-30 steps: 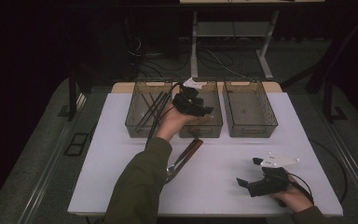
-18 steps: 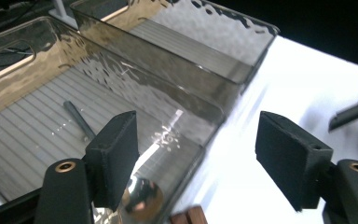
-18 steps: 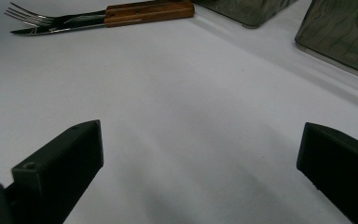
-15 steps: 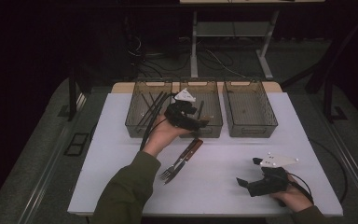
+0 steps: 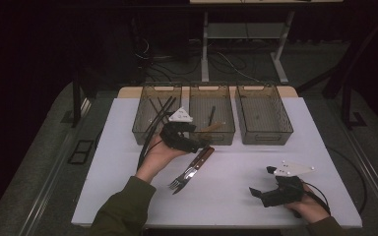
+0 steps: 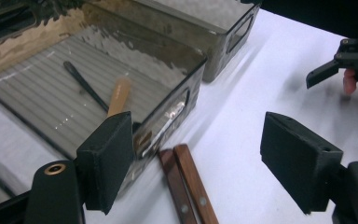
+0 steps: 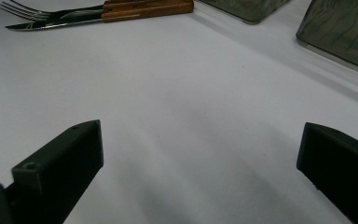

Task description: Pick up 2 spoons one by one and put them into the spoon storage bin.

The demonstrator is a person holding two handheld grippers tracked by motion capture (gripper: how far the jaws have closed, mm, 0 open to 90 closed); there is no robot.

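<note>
Left hand-held gripper (image 5: 203,143) jaws just opened wide, empty, over fork (image 5: 189,172) and knife (image 6: 193,185) handles; right hand-held gripper (image 5: 256,192) open, empty. Risk: pinching both handles together.

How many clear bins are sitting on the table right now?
3, in a row along the far edge: left bin holding black utensils, middle bin with a wooden-handled piece, right bin looking empty.

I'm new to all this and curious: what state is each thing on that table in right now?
left gripper: open, jaws have just been opening, nothing between them, above the wooden handles
right gripper: open, empty, low over the table
fork and knife: lying side by side on the table
left bin: holds dark utensils
middle bin: holds a wooden-handled utensil
right bin: looks empty
</note>
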